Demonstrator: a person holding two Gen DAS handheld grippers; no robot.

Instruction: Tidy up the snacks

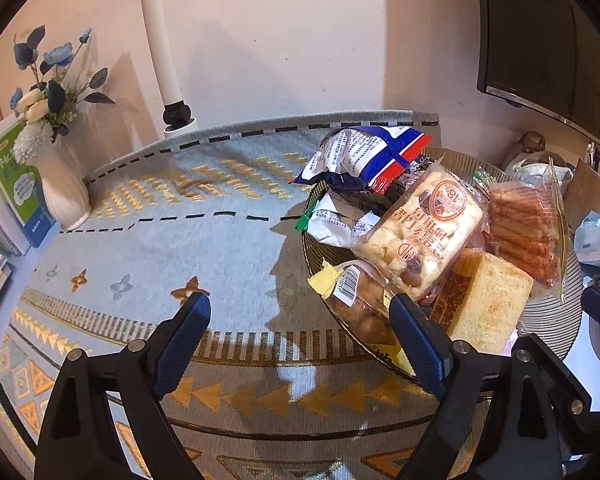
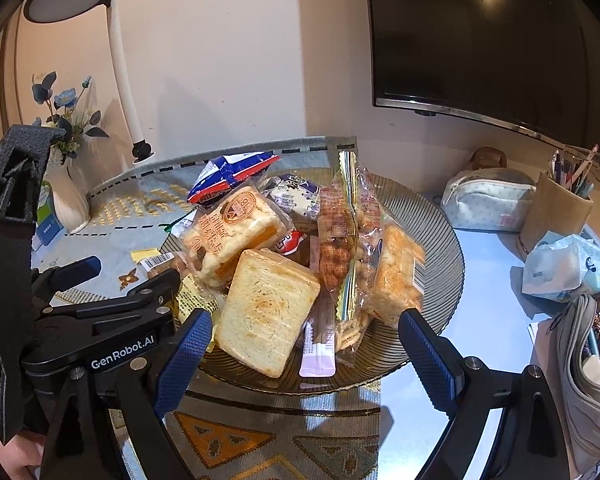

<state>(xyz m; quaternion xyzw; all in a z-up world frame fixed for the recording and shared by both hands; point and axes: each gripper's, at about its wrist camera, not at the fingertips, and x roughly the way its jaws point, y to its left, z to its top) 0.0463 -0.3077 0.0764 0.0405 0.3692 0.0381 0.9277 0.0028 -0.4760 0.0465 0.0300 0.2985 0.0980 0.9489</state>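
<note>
A ribbed glass plate [image 2: 440,240] holds a heap of wrapped snacks. Among them are a toast packet [image 2: 268,312], a nut-cake packet with an orange label [image 2: 232,236], a blue, white and red bag [image 2: 232,172] and a long peanut packet [image 2: 336,256]. My right gripper [image 2: 308,346] is open at the plate's near rim, and its pads touch nothing. My left gripper [image 1: 300,320] is open over the patterned runner [image 1: 180,220], just left of the plate [image 1: 572,280]. The toast packet [image 1: 488,300] and nut-cake packet [image 1: 424,228] lie beside its right finger. The left gripper's black frame [image 2: 112,320] shows in the right wrist view.
A white vase of blue flowers [image 1: 60,184], a green book [image 1: 12,184] and a lamp post [image 1: 160,40] stand at the back left. To the right are a dark monitor [image 2: 480,40], a pen holder [image 2: 556,208], pencil cases [image 2: 484,200] and a tissue pack [image 2: 564,268].
</note>
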